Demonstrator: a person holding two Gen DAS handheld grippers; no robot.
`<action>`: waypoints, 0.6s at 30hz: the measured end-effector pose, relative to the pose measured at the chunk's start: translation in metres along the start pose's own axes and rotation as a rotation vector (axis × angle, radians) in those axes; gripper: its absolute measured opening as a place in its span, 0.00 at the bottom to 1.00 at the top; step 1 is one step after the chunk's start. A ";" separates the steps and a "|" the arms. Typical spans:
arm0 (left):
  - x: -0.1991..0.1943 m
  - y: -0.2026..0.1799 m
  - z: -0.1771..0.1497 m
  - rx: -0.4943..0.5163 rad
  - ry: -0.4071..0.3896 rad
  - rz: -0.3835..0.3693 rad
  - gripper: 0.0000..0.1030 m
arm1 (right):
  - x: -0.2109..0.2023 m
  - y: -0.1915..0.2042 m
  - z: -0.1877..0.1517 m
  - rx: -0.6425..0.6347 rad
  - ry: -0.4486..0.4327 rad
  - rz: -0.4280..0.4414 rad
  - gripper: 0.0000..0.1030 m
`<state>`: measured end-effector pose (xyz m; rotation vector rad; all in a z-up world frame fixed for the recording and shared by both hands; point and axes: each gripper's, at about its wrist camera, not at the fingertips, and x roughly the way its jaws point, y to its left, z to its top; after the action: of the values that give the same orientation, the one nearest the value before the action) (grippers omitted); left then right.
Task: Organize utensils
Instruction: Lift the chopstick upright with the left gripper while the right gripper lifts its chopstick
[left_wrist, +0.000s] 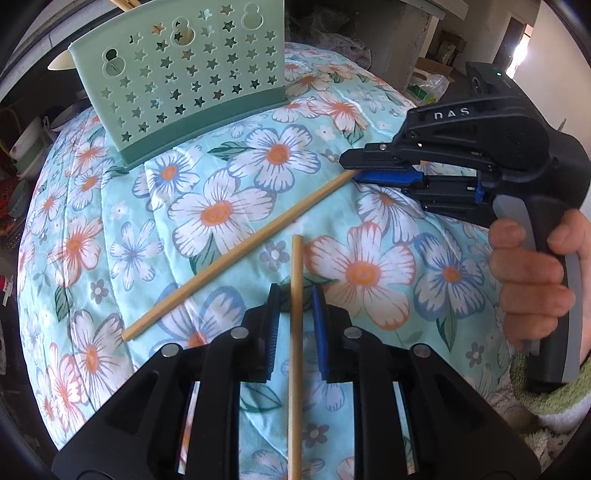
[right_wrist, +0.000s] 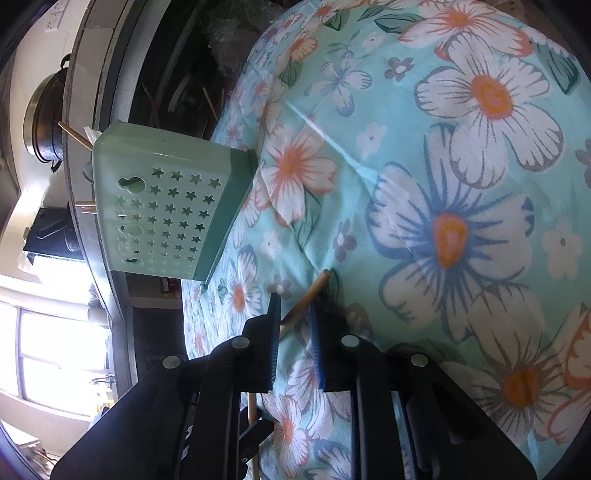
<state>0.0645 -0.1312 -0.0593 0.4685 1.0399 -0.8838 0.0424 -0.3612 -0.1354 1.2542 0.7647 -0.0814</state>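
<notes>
Two wooden chopsticks lie on a floral cloth (left_wrist: 369, 273). One chopstick (left_wrist: 295, 332) runs lengthwise between the fingers of my left gripper (left_wrist: 294, 299), which is open around it with a gap on each side. The other chopstick (left_wrist: 236, 254) lies diagonally; its far end sits between the fingers of my right gripper (left_wrist: 349, 168), also seen in the right wrist view (right_wrist: 295, 306), where the chopstick tip (right_wrist: 314, 290) pokes between the open pads. A green star-perforated utensil holder (left_wrist: 184, 74) stands at the back with sticks inside; it also shows in the right wrist view (right_wrist: 166, 210).
The cloth covers a rounded padded surface that drops off at the edges. Shelves with bowls (left_wrist: 22, 144) lie to the left, boxes and bags (left_wrist: 432, 85) behind. A metal pot (right_wrist: 44, 114) sits beyond the holder.
</notes>
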 end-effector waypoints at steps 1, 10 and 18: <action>0.002 -0.001 0.003 -0.001 0.003 0.003 0.15 | -0.001 0.000 -0.001 0.003 -0.002 0.003 0.15; 0.022 -0.008 0.024 -0.001 0.024 0.037 0.15 | -0.005 -0.014 0.000 0.036 0.009 0.047 0.13; 0.028 -0.011 0.029 0.012 0.030 0.059 0.15 | -0.006 -0.020 0.003 0.047 0.023 0.067 0.12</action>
<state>0.0771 -0.1692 -0.0702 0.5211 1.0432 -0.8331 0.0304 -0.3727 -0.1480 1.3264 0.7434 -0.0309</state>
